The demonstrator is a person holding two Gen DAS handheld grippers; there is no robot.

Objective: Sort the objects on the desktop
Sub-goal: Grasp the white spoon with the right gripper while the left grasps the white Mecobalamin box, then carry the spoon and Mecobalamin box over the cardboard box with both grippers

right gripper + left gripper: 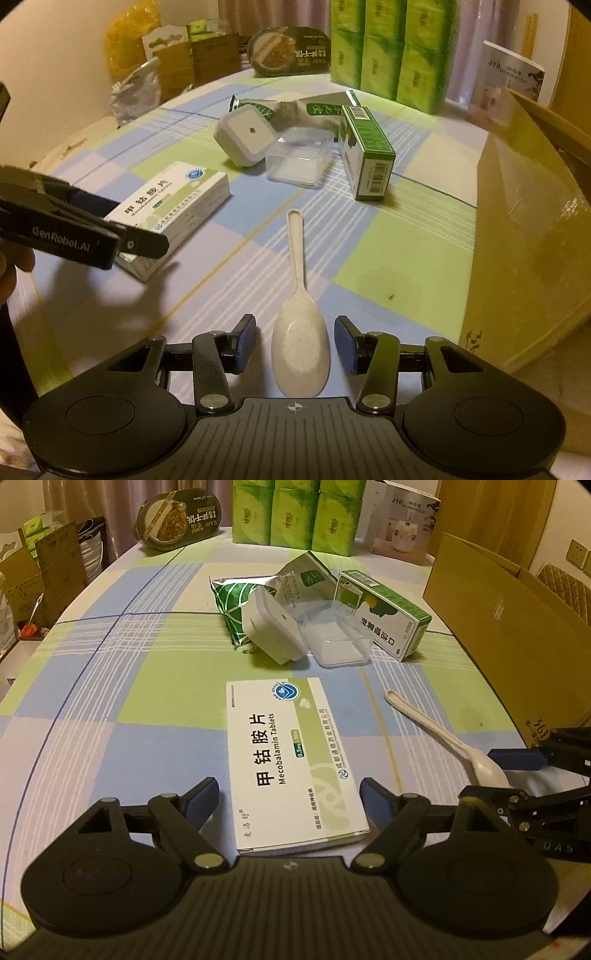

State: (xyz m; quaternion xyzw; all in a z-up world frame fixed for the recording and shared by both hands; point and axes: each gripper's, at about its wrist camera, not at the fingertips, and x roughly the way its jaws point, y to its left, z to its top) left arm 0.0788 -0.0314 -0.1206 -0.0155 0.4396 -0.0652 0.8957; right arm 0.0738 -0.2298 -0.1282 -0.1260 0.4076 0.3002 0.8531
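A white Mecobalamin tablet box (291, 760) lies flat on the checked tablecloth, its near end between the fingers of my left gripper (290, 799), which is open and straddles it; the box also shows in the right wrist view (173, 206). A cream plastic spoon (300, 332) lies with its bowl between the open fingers of my right gripper (295, 341), handle pointing away. The spoon also shows in the left wrist view (443, 738), with the right gripper (524, 775) at its bowl. The left gripper (140, 245) appears at the left of the right wrist view.
Further back lie a white square plug-in device (273, 627), a clear plastic tray (332, 638), a green-white medicine box (384, 613) and foil snack packets (236, 602). A large cardboard box (532, 221) stands at the right. Green tissue packs (295, 513) and a noodle bowl (177, 517) stand at the back edge.
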